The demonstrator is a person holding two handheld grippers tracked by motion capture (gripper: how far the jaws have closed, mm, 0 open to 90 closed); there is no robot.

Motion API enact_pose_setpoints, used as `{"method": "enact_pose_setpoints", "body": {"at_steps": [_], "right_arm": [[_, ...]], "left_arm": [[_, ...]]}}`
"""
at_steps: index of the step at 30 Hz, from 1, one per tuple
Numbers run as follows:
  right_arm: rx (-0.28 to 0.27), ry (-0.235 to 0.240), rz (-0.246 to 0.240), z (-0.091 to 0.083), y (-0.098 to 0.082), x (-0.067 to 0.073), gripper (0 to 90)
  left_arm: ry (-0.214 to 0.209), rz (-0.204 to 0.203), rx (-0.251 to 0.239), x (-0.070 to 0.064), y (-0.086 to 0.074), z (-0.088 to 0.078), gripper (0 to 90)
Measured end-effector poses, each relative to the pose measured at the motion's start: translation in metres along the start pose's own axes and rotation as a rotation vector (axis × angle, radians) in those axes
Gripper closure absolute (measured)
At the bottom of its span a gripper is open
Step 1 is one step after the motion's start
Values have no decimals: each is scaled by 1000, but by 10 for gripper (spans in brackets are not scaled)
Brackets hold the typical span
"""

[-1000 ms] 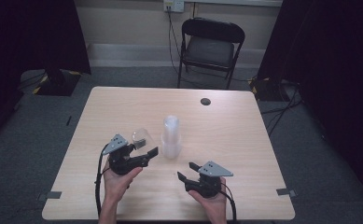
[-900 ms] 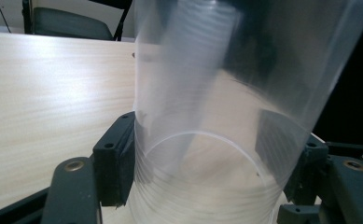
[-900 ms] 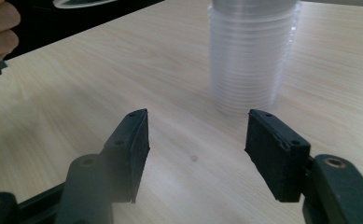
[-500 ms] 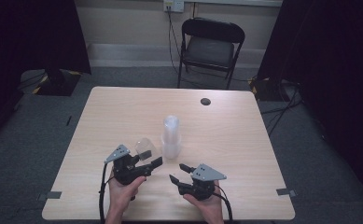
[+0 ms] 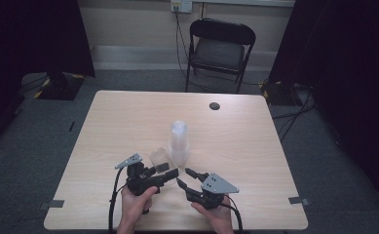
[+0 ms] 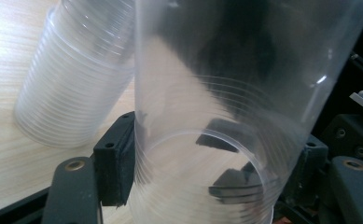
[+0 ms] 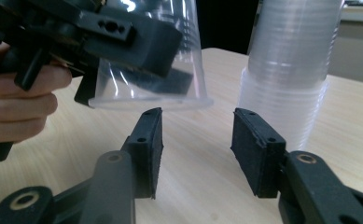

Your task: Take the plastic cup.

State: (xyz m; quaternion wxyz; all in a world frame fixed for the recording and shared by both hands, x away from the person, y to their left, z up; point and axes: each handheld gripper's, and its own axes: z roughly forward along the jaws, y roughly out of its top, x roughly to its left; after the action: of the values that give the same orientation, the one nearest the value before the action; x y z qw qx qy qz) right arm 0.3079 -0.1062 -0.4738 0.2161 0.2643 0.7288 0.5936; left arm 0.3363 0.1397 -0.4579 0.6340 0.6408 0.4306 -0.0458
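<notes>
Dark curtains and grey carpet frame one pale wooden table, with one black folding chair at its far side and one small dark disc near the far edge. One tall stack of clear cups stands mid-table. One single clear cup sits just left of that stack, near the front, lifted and tilted. Left tongs are clamped on that cup's wall, pads pressing each side. Right tongs stand partly apart and have just been closing, nothing between them, hovering just below the cup's rim.
</notes>
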Motion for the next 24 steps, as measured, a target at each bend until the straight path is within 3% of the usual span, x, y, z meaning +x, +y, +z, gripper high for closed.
{"method": "enact_pose_setpoints", "body": {"at_steps": [4, 12, 14, 24], "right_arm": [[-41, -5, -17, -1, 1, 0, 565], [-74, -14, -16, 1, 0, -1, 575], [-90, -21, -17, 1, 0, -2, 585], [-138, -31, -36, 7, 2, -2, 627]], "left_arm": [[-14, -29, -4, 1, -1, 2, 329], [-60, -80, -13, 0, -3, 8, 329], [-89, -104, -13, -1, -3, 9, 330], [-123, -120, -1, -7, -5, 16, 334]]}}
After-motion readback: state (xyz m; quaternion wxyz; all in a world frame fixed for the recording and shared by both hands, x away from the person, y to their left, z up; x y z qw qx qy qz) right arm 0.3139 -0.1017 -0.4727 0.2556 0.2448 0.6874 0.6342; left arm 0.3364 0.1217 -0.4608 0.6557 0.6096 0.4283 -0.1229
